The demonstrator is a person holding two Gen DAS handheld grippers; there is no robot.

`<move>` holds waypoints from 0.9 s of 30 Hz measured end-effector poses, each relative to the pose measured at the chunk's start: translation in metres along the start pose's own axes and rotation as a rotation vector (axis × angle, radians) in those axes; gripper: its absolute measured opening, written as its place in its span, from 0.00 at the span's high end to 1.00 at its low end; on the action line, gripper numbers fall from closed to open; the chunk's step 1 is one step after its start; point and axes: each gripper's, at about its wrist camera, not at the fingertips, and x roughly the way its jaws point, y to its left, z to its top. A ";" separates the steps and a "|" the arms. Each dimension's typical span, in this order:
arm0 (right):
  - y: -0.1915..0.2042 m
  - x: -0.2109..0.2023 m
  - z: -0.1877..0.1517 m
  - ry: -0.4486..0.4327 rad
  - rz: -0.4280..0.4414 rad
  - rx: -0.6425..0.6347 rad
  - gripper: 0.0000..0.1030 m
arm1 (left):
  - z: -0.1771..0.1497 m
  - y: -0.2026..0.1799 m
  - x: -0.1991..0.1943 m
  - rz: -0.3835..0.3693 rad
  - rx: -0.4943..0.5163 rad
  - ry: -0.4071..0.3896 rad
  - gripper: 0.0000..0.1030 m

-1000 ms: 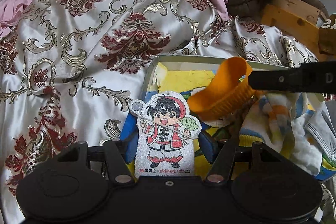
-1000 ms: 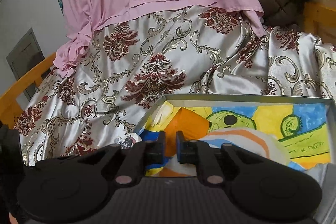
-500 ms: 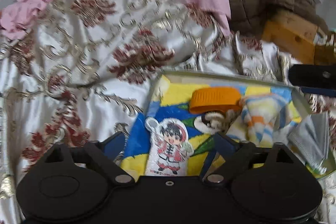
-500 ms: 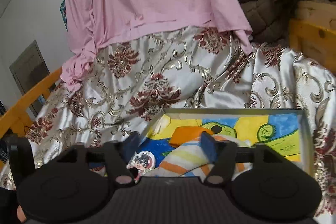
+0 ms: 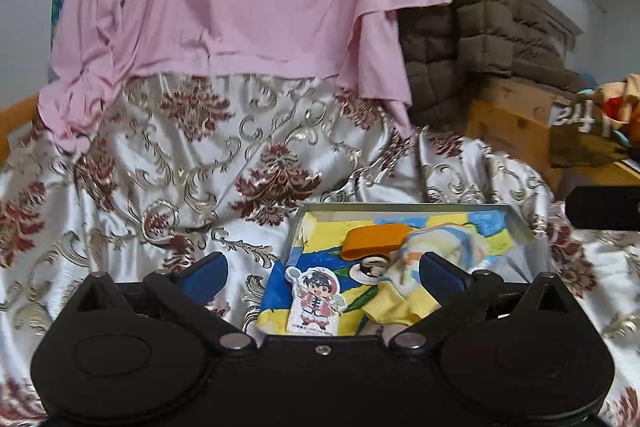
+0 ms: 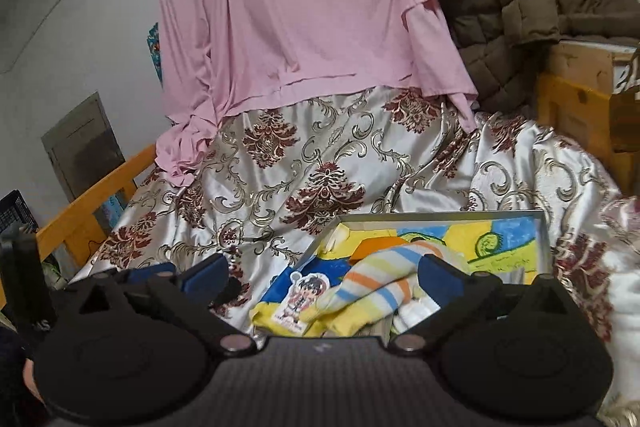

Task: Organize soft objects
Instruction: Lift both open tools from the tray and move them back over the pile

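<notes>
On the bed, around the tray: everything is placed against the shallow metal tray, which sits on the bedding.
Tray floor: lined with a bright picture in yellow, blue and green.
Bedding: a satin cover in white with dark red and gold scrollwork lies under the tray and spreads beyond it on all sides.
Striped sock: the sock, in orange, blue and yellow bands, lies inside the tray, toward its near right part.
Orange band: a folded orange band lies inside the tray, just behind the sock and touching it.
Cartoon figure: a flat cut-out of a cartoon boy lies on the tray's near left corner, beside the sock.
Left gripper: the left gripper hangs above the tray's near edge; its jaws are opening, spread wide, with nothing pressed between the blue pads.
Right gripper: the right gripper hangs above the same near edge; its jaws are opening too, wide apart, the sock below them and not pinched.
Behind the tray: a pink garment drapes down over the cover.
Right of that: a brown quilted jacket is heaped beside the pink garment.
</notes>
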 end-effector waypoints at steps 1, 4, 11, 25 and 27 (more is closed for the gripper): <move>0.003 -0.008 -0.004 -0.008 -0.001 0.000 0.00 | -0.001 -0.002 -0.010 0.003 0.004 -0.007 0.01; 0.008 -0.033 -0.014 -0.026 -0.004 0.008 0.00 | -0.006 -0.004 -0.038 0.002 0.009 -0.021 0.01; 0.029 -0.087 -0.050 -0.123 -0.079 -0.050 0.00 | -0.024 -0.005 -0.097 -0.010 0.004 -0.031 0.01; 0.073 -0.151 -0.126 -0.167 -0.218 -0.068 0.00 | -0.075 -0.003 -0.168 0.001 0.003 -0.015 0.01; 0.074 -0.156 -0.133 -0.162 -0.233 -0.054 0.00 | -0.081 -0.002 -0.173 0.003 0.016 -0.008 0.01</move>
